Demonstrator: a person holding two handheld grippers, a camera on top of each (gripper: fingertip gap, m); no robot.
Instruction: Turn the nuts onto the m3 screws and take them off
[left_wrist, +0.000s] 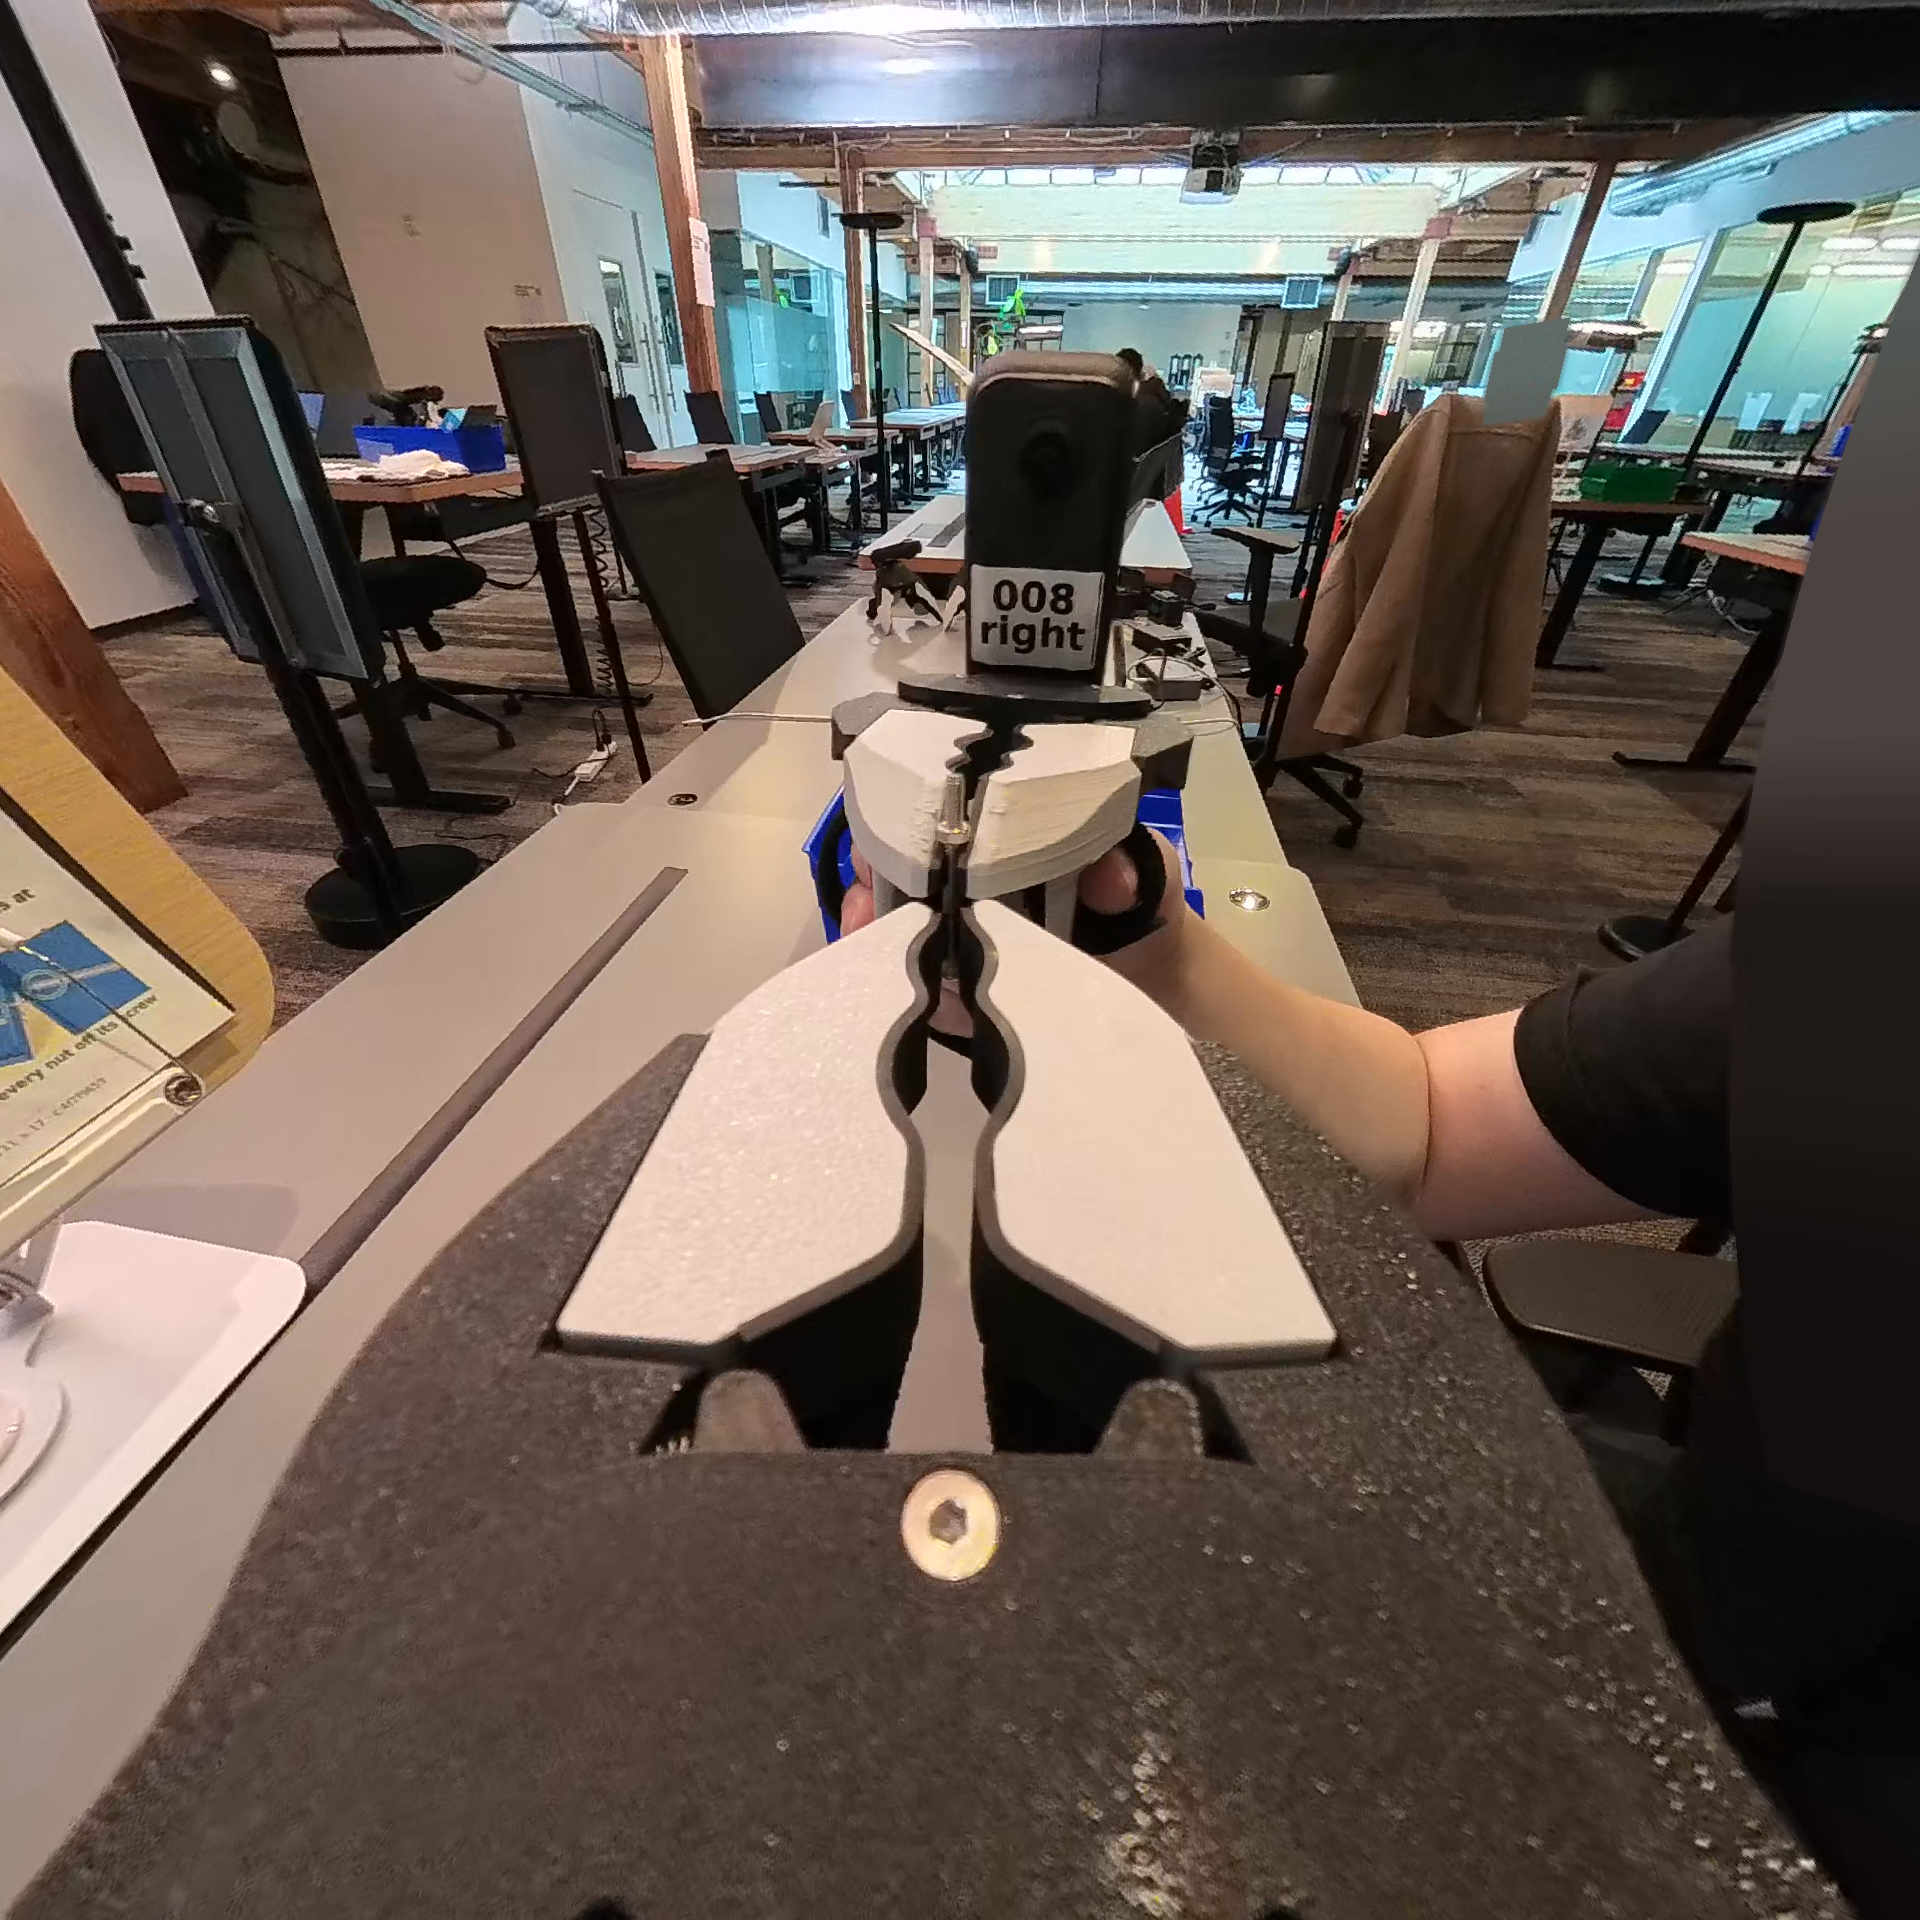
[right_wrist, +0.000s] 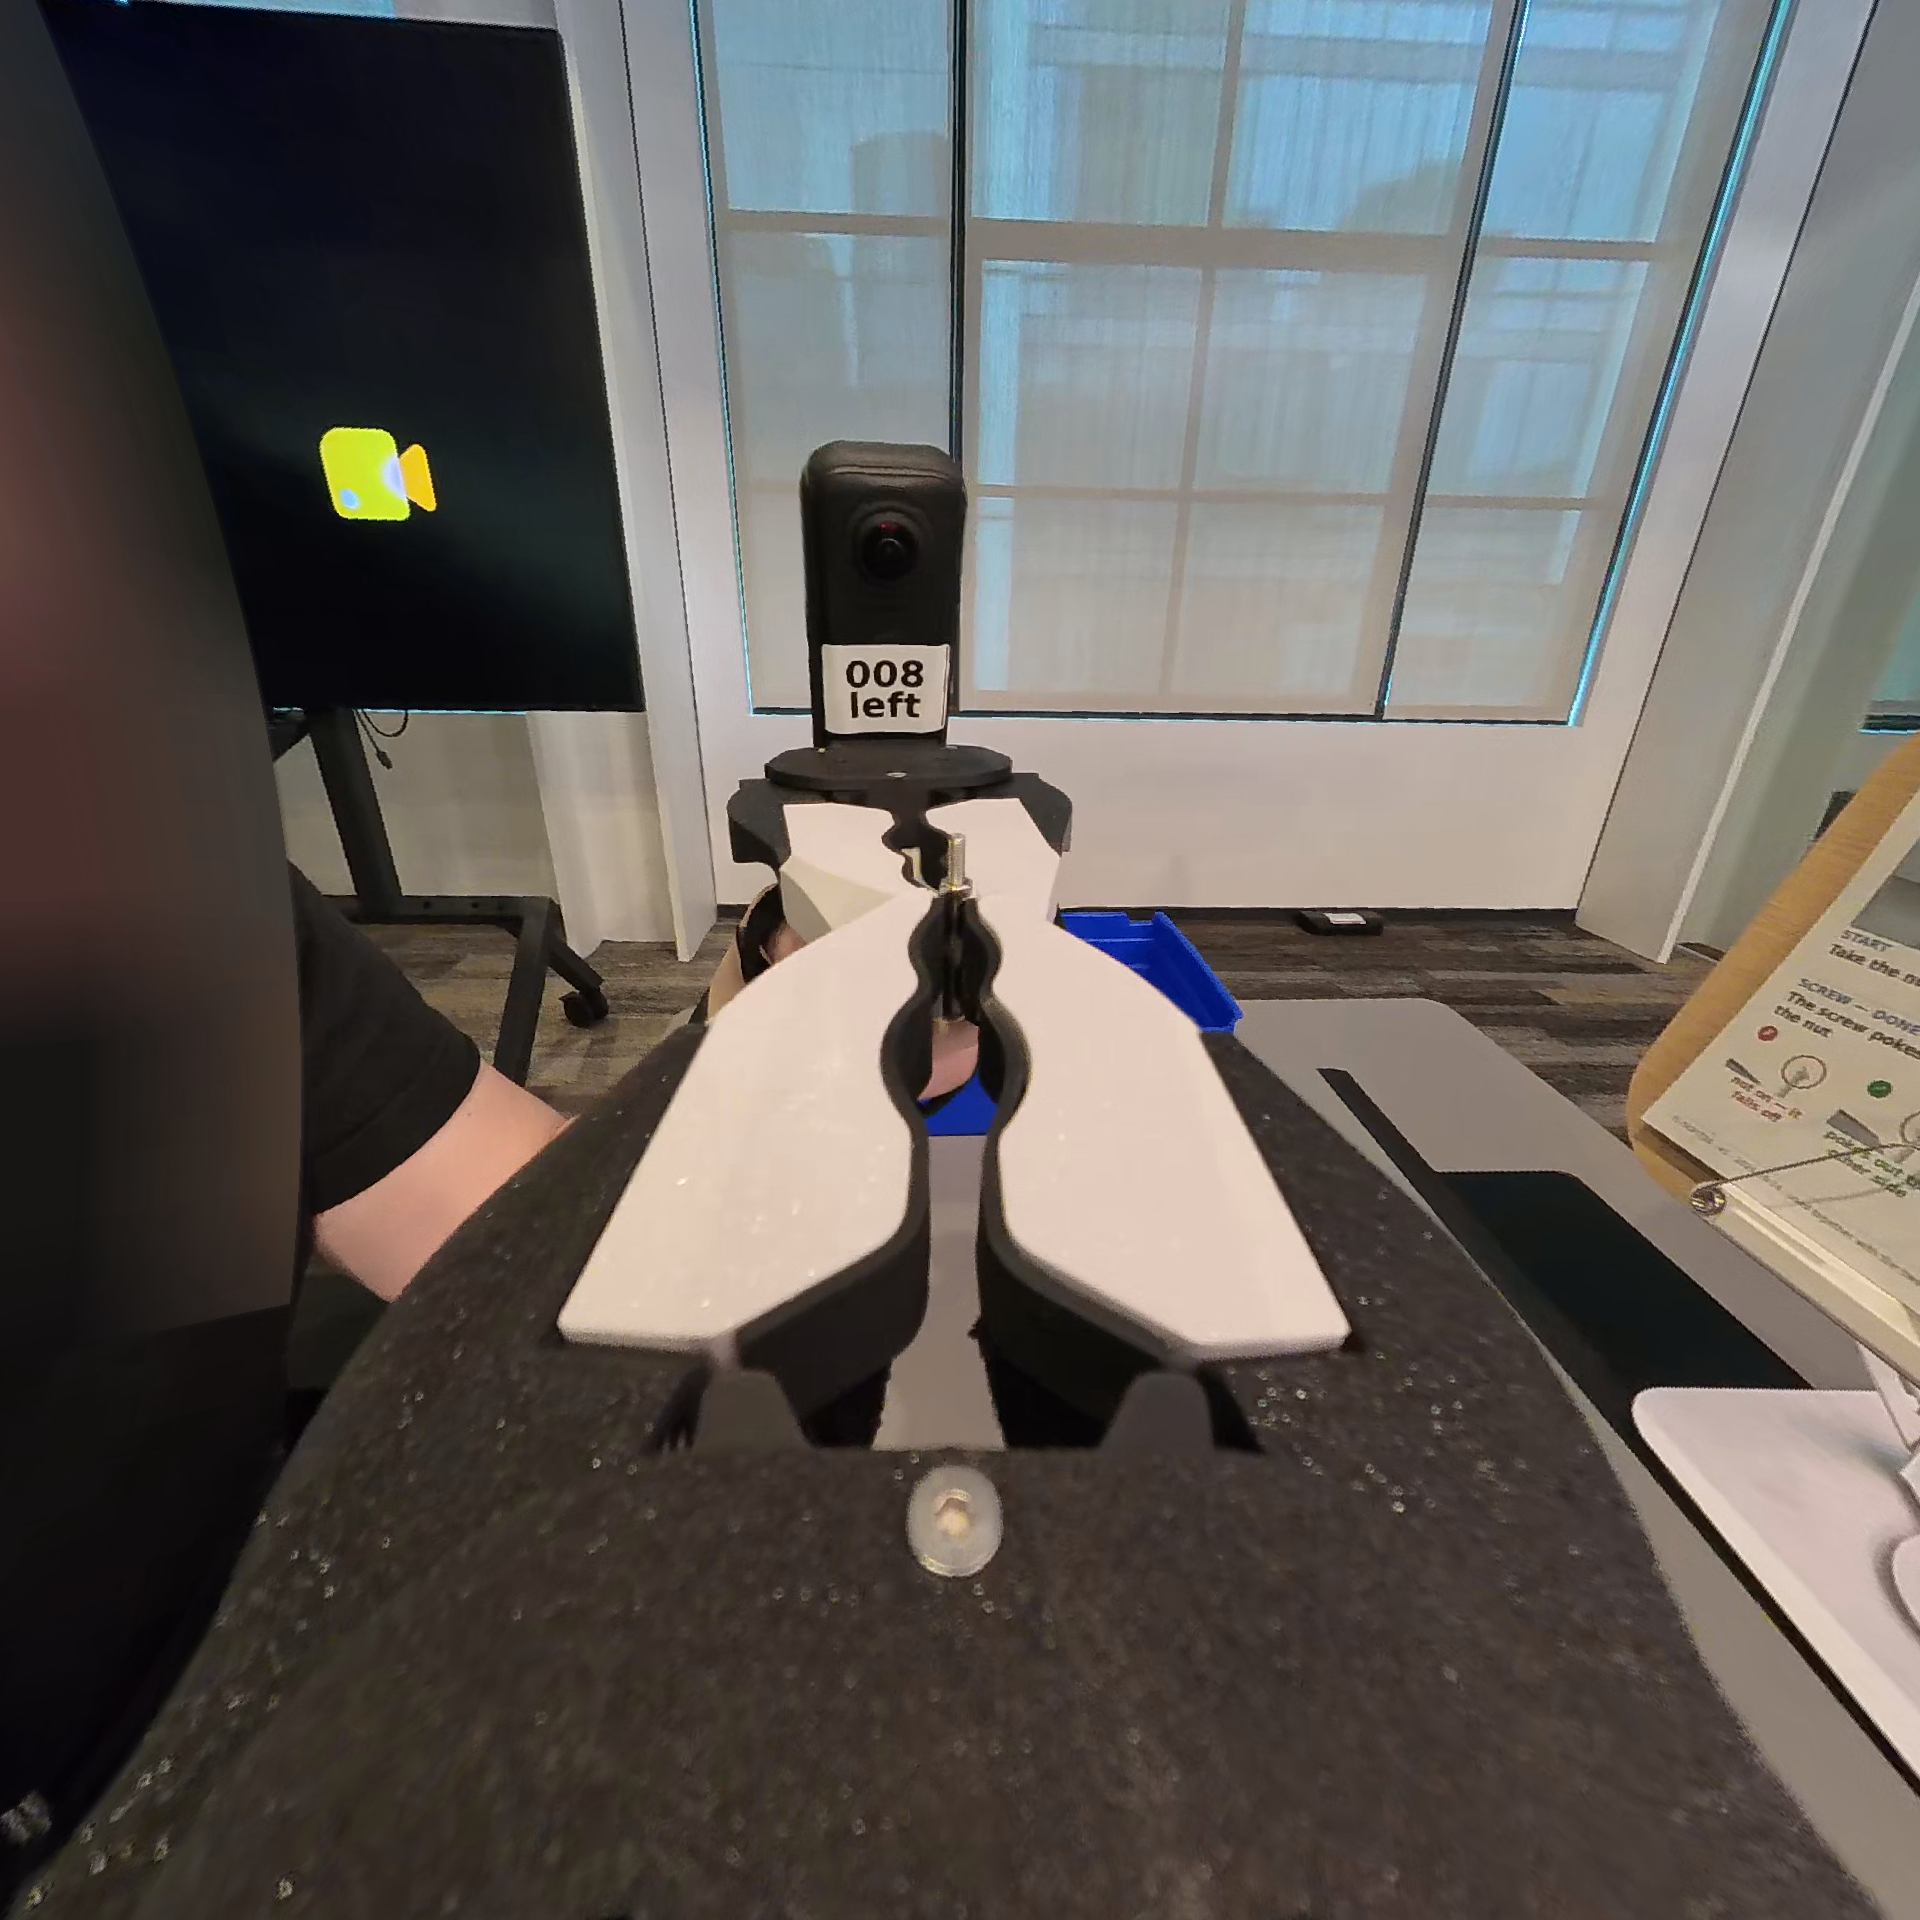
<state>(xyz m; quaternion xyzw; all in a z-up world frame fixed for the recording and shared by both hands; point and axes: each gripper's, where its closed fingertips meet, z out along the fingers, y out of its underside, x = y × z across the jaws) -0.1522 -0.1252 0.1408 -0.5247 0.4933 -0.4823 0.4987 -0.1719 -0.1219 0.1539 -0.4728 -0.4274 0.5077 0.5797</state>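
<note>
A thin m3 screw (left_wrist: 950, 805) stands upright in the air between my two grippers, which face each other tip to tip. A small nut (left_wrist: 951, 831) sits on its thread below the top. My left gripper (left_wrist: 948, 920) is shut on the screw's shaft below the nut. My right gripper (right_wrist: 952, 914) is shut with its tips right at the nut (right_wrist: 956, 889). The screw's top (right_wrist: 957, 857) pokes up above the nut, and its lower end shows through the gap between the fingers. The right gripper also shows in the left wrist view (left_wrist: 971, 831).
A blue bin (right_wrist: 1143, 961) sits on the grey table (left_wrist: 468, 987) just below the grippers. A wooden stand with an instruction sheet (right_wrist: 1829, 1081) and a white base (left_wrist: 135, 1351) stand at the table's side. A person's forearm (left_wrist: 1351, 1101) reaches in. The tips of both grippers are at nearly the same place.
</note>
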